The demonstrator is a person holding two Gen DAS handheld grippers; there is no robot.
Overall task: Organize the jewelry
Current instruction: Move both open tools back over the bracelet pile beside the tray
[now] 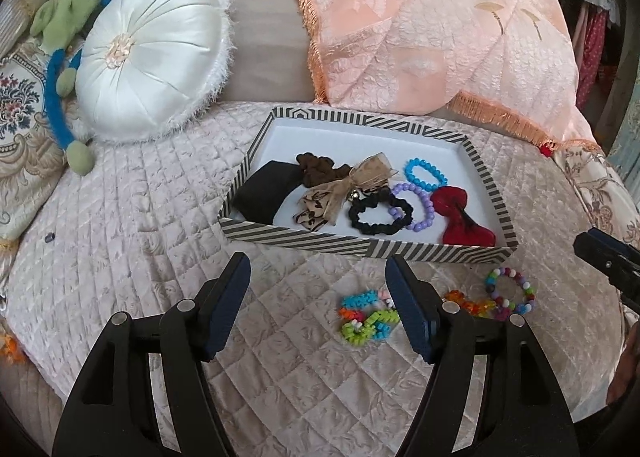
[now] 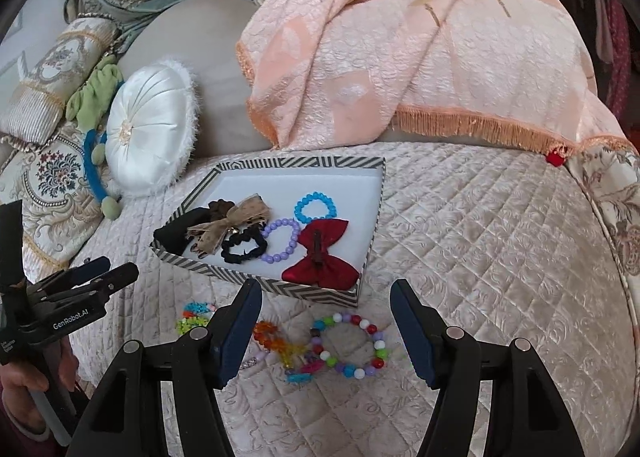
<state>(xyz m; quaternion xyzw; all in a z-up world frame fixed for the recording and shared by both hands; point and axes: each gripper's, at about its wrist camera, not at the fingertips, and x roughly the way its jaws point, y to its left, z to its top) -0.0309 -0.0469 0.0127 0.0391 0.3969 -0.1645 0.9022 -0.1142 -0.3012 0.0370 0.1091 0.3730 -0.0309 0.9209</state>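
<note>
A black-and-white striped tray (image 1: 360, 246) (image 2: 280, 290) lies on the quilted bed. It holds a red bow (image 1: 464, 223), a blue bead bracelet (image 1: 425, 175), a purple bead bracelet (image 1: 420, 206), a black scrunchie (image 1: 380, 213), a beige bow and a black pouch. On the quilt in front of it lie a multicolour bead bracelet (image 2: 348, 345) (image 1: 510, 293), an orange-yellow bracelet (image 2: 276, 341) and neon link bracelets (image 1: 368, 317) (image 2: 194, 317). My left gripper (image 1: 317, 269) is open and empty, left of those bracelets. My right gripper (image 2: 326, 293) stands open above the multicolour bracelet, not touching it.
A white round cushion (image 1: 152, 57) and a green-blue plush toy (image 1: 60, 97) lie left of the tray. A peach fringed blanket (image 1: 440, 29) is heaped behind it. Patterned pillows flank the bed. A hand (image 2: 28, 389) holds the left gripper (image 2: 100, 277).
</note>
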